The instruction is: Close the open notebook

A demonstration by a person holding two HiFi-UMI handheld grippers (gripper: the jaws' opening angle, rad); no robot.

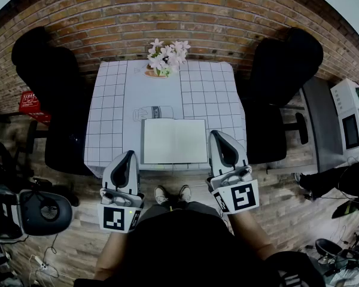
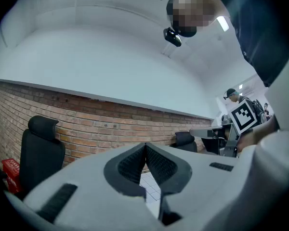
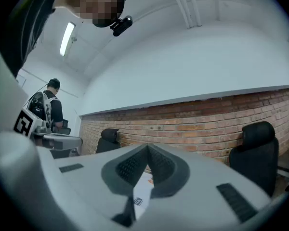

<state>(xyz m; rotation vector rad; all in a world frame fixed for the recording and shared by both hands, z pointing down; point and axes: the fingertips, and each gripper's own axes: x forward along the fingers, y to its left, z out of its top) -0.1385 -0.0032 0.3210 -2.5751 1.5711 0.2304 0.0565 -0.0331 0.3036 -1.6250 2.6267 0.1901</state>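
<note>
The notebook (image 1: 175, 140) lies open and flat by the near edge of the tabletop (image 1: 110, 100), about in the middle. The left hand-held gripper (image 1: 130, 155) is at the near left corner and the right hand-held gripper (image 1: 219, 136) at the near right corner (both shut tight, holding nothing). Flowers (image 1: 166, 55) stand at the far edge.

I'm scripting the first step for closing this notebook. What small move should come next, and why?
Probably open the right tongs and ease them to the right edge of the notebook. It lies flat and open on the table; the right tongs, shut and empty like the left tongs, sit just beside that edge.
</note>
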